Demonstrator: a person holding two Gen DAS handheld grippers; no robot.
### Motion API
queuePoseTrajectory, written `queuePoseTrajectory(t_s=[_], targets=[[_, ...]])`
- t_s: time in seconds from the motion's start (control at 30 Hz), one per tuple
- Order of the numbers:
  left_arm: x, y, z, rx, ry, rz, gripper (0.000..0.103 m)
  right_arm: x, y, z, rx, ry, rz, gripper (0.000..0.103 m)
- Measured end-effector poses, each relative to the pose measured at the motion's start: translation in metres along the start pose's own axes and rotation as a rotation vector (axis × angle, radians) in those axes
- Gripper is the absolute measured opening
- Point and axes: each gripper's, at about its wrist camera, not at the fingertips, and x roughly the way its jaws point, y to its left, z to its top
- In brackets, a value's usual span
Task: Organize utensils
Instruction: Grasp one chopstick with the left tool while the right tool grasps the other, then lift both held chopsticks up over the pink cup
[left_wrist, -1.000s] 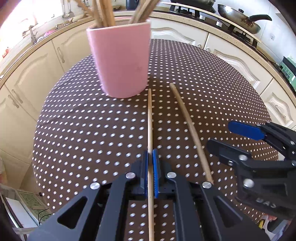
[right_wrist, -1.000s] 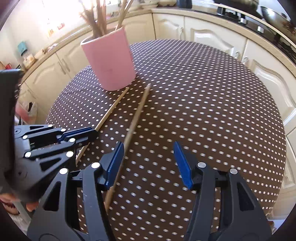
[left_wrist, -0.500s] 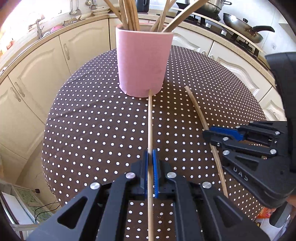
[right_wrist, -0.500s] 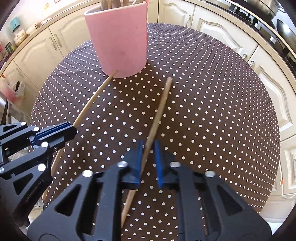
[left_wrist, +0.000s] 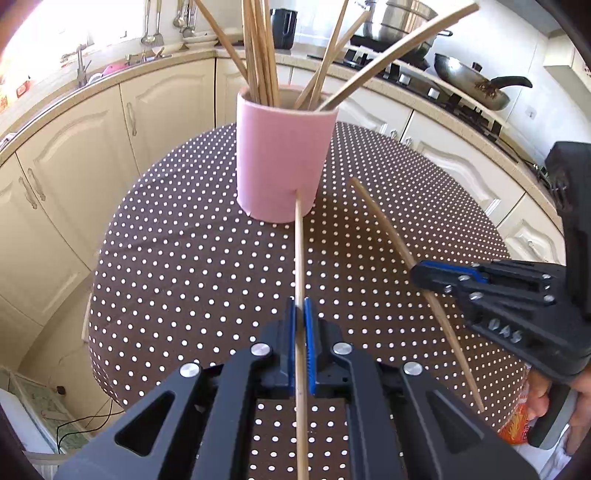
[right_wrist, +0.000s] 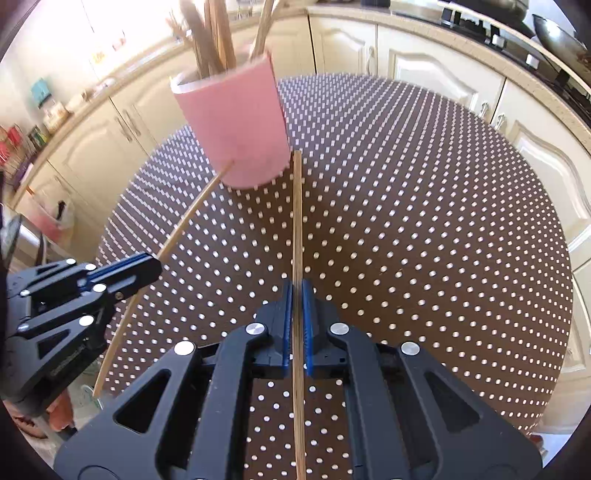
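My left gripper (left_wrist: 300, 325) was clamped hard on a chopstick (left_wrist: 300, 258), blue pads pressed to either side of the shaft, which ran straight ahead between them with its far tip in front of the foot of the pink holder (left_wrist: 284, 162); whether the tip touched the holder I could not tell. My right gripper (right_wrist: 297, 314) was likewise closed tight on a second chopstick (right_wrist: 297, 221), the stick running forward along the fingers, its tip just beside the holder's base on the right. Each gripper showed in the other's view: the right one off to the side with its stick slanting across the dotted cloth, the left one the same in mirror. Both sticks looked to be lifted clear of the tablecloth (left_wrist: 184, 266) at the held end, though the right view was blurred and I would not swear to the far tips. The holder stood upright near the far edge of the round table, already carrying a bundle of chopsticks (left_wrist: 258, 55) leaning against its rim. No other loose utensils lay on the cloth that I could see. Judged from that, most of the sorting was done; these two sticks were the last, picked up but not yet dropped in. What remained: raise both, tip them upright over the rim, let go.
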Motion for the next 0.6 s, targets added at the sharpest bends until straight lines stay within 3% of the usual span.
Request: queuePoseTrajectory(t_s=[0.23,0.6], targets=[[-0.019,-0.013,-0.009,0.058,-0.05,-0.031,0.005,-0.038,-0.023,-0.01,0.043,-0.087,0.077,0.006],[-0.077,-0.043,-0.015,0.156,-0.27,-0.14,0.005,-0.094,-0.024,-0.016,0.086,-0.309,0.188,0.006]])
